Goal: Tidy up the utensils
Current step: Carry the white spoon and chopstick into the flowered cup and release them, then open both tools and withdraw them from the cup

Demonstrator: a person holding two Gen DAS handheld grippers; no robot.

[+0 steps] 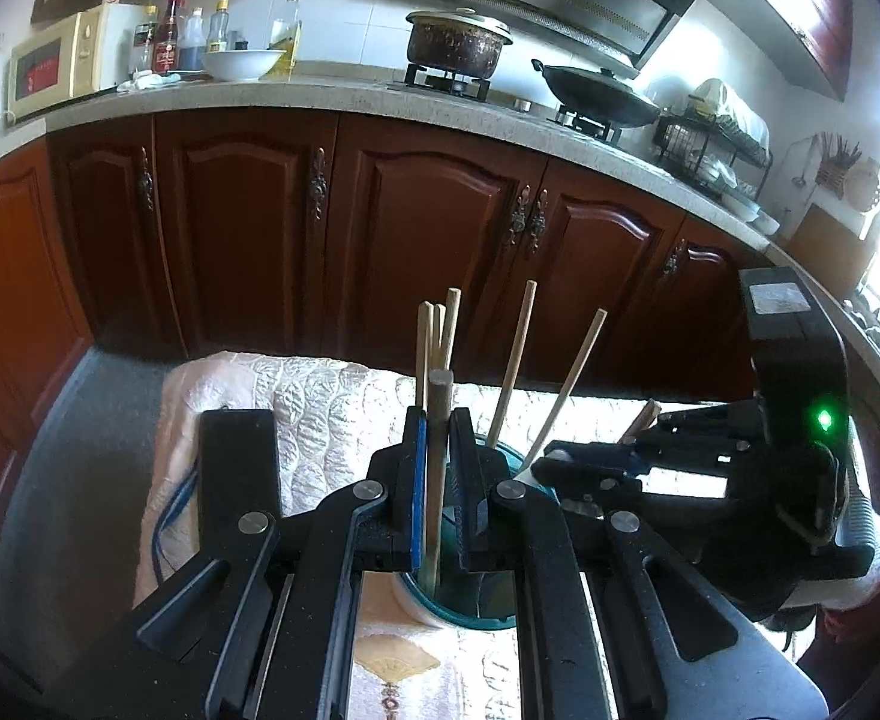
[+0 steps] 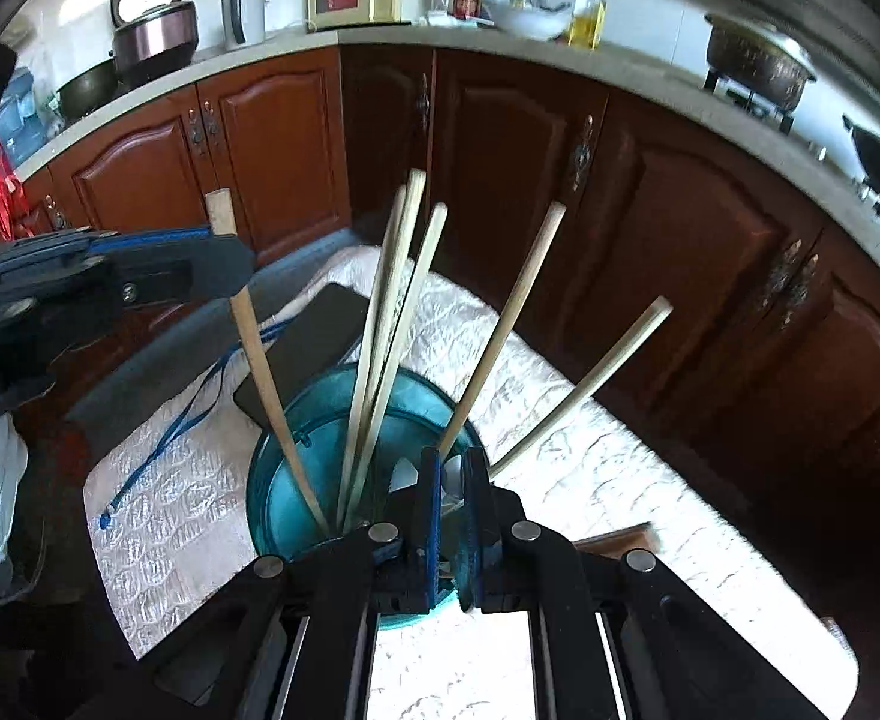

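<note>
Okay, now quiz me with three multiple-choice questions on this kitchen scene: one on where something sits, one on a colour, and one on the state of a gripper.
1. Where does the cup stand?
A. On the stove
B. In the dish rack
C. On the white quilted cloth

2. What colour is the cup?
A. Teal
B. Red
C. Yellow

3. What is the left gripper doing?
A. Open and empty
B. Shut on a chopstick
C. Shut on a spoon

Answers:
1. C: the cup stands on the white quilted cloth.
2. A: its see-through wall is teal in both views.
3. B: the left gripper is shut on an upright chopstick, whose lower end reaches into the cup.
</note>
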